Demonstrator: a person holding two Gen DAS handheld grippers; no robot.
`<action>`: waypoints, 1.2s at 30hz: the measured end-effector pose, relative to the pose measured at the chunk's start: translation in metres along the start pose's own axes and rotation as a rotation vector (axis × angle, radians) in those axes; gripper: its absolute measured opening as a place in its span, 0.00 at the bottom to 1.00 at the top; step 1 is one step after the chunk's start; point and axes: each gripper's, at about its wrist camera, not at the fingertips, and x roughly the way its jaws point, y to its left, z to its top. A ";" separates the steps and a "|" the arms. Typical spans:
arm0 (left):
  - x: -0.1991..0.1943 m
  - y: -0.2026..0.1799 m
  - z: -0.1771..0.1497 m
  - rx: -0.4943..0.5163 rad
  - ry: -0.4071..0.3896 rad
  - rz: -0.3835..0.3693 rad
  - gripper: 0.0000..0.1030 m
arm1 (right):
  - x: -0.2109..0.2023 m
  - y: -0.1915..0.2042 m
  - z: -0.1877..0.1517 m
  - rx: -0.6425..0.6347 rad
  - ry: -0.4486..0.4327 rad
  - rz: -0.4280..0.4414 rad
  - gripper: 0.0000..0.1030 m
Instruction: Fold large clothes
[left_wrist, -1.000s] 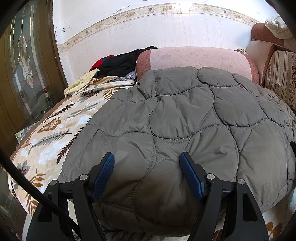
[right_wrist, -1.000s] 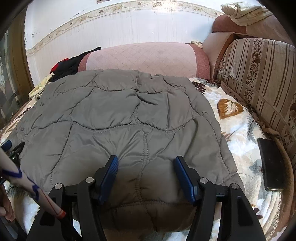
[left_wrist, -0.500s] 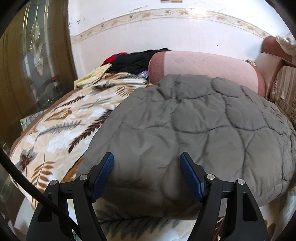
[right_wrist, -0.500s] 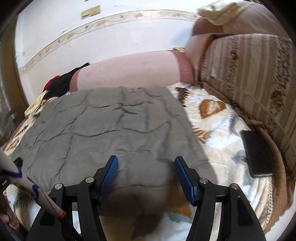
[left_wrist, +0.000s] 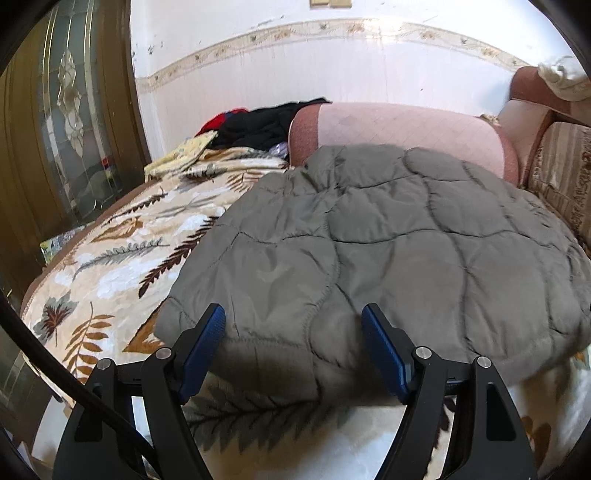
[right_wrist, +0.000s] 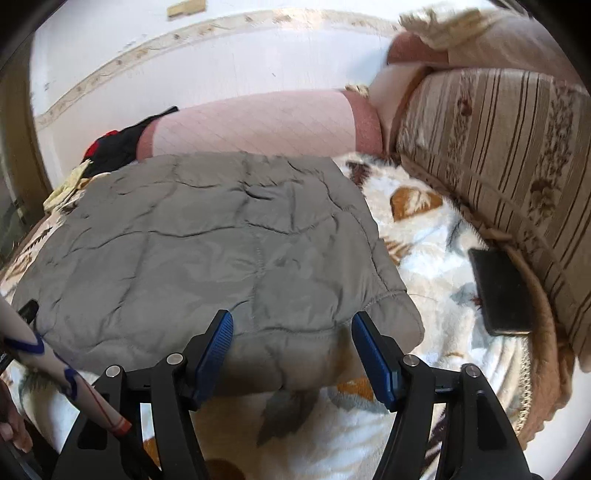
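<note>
A home's living room is shown: a sofa is draped with a leaf-print blanket, a glazed wooden door is seen left of it.

Left claw: matte black angular frame, two fingers faced with ribbed blue pads. Silver round screws on each finger arm, two per side. Black cable curving from 9 o'clock toward 6 o'clock.

Right claw: same black frame, ribbed blue pads, silver screws in pairs. At 8 o'clock, white sleeve with blue loop markings, thin red line, orange-red cuff band.
</note>
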 end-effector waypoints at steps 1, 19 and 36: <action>-0.007 0.000 -0.001 0.000 -0.009 -0.013 0.73 | -0.005 0.002 -0.001 -0.011 -0.012 -0.001 0.70; -0.118 0.018 -0.004 -0.047 -0.152 -0.061 0.91 | -0.110 0.043 -0.009 -0.123 -0.181 0.078 0.84; -0.149 0.037 0.014 -0.066 -0.190 0.019 1.00 | -0.138 0.051 -0.010 -0.132 -0.223 0.075 0.89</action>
